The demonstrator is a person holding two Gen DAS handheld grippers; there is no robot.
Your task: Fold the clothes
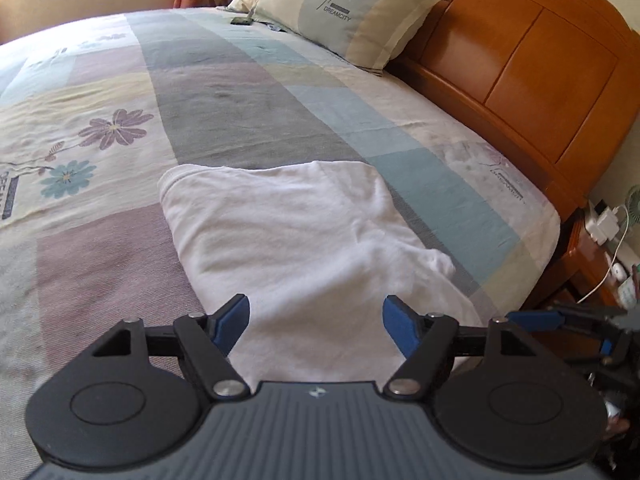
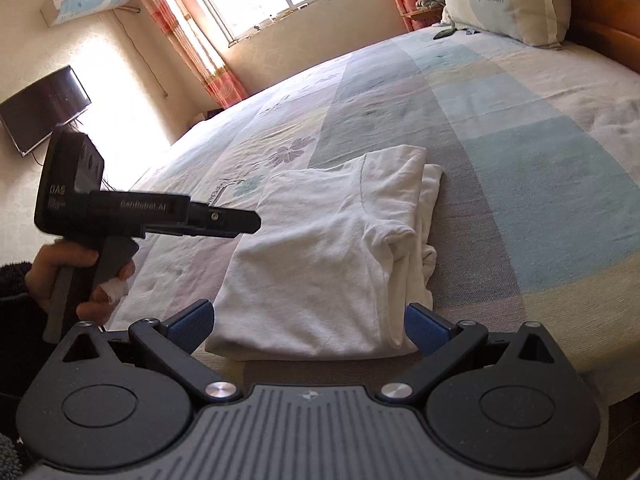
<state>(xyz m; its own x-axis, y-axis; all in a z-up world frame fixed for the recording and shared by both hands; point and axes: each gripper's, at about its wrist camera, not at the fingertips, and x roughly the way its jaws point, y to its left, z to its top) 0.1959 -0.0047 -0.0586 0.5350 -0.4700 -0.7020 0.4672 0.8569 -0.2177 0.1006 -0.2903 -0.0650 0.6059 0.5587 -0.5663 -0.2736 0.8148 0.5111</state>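
Left claw (image 1: pixel 316 316), right claw (image 2: pixel 310 326) agape; pillow (image 1: pixel 352 12) beyond shirt (image 1: pixel 304 248).

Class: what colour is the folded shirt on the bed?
White; the shirt shows best in the right wrist view.

White garment (image 2: pixel 320 264) folded into a rough rectangle (layered edges along one side), flat on the patchwork bedspread (image 2: pixel 520 184).

The near hem of the folded white shirt (image 1: pixel 304 248) is hidden behind the left tool (image 1: pixel 316 322), the pillow (image 2: pixel 504 0) is cut off by the top edge, and small dark items (image 1: pixel 242 21) beside it are too small to identify.
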